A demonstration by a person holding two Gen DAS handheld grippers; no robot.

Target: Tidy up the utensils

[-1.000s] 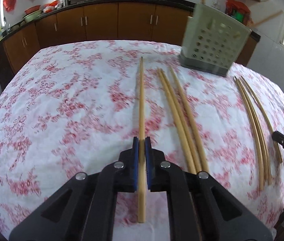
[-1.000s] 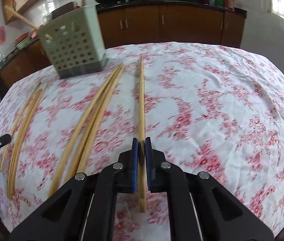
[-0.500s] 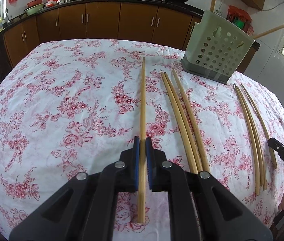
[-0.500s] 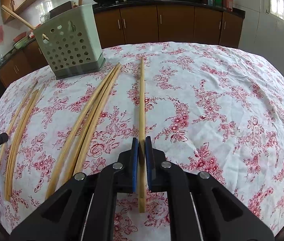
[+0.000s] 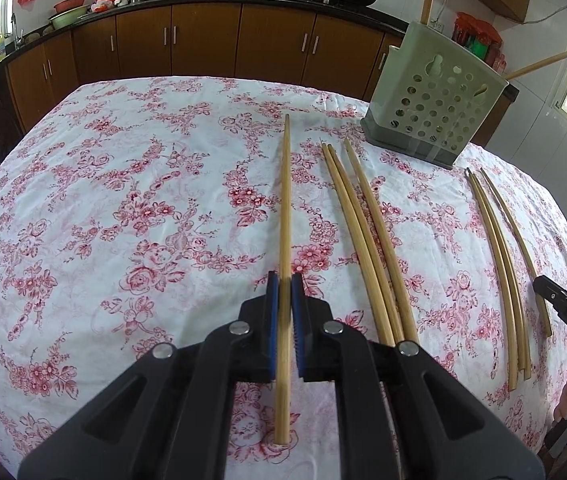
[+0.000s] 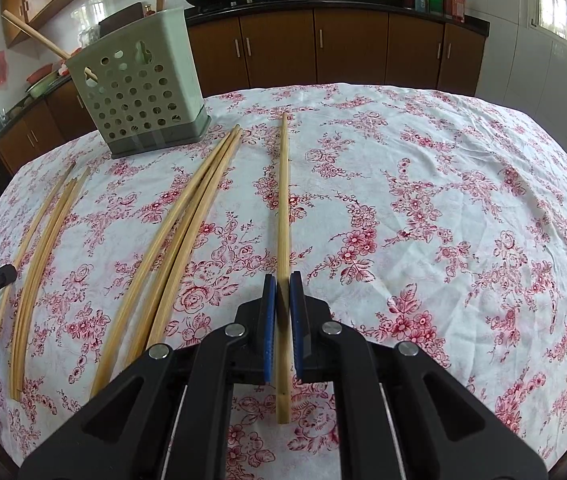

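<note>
A long pale bamboo chopstick sits clamped between the blue pads of the left gripper, its long axis running straight away, thin tip far, butt end near. The right gripper is clamped the same way on another such chopstick. Each looks light, stiff and smooth, likely to swivel if pinched off-centre; a hold nearer mid-length seems steadier. Loose chopsticks lie on the floral tablecloth, near the grey-green perforated plastic holder
</note>
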